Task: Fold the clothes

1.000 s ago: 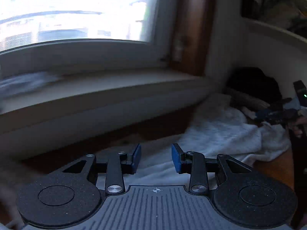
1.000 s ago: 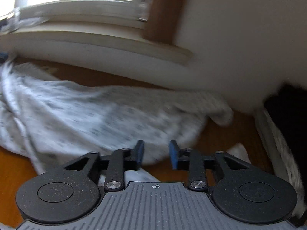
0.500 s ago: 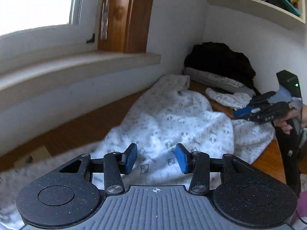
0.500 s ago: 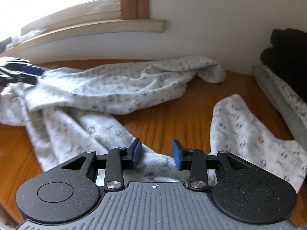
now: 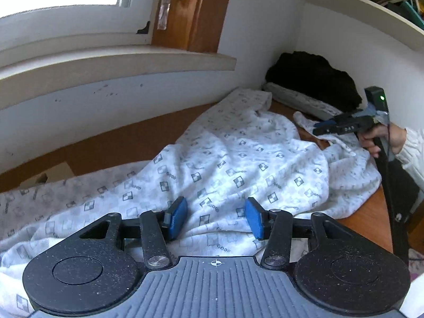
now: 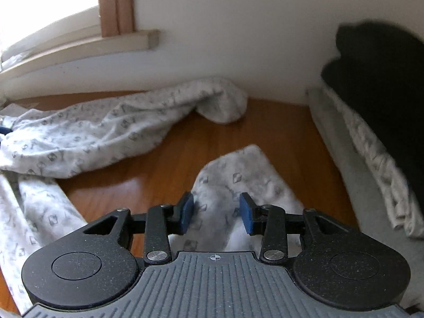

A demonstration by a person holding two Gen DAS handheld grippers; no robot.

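A crumpled white garment with a grey square print (image 5: pixel 238 159) sprawls across the wooden table (image 6: pixel 148 175) toward its far corner. Left gripper (image 5: pixel 216 218) and right gripper (image 6: pixel 216 216) hover over it, both with jaws spread and holding nothing.

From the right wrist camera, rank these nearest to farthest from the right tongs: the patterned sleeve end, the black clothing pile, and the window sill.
1. The patterned sleeve end, directly between and just ahead of the open right tongs.
2. The black clothing pile, off to the right against the wall.
3. The window sill, far upper left.
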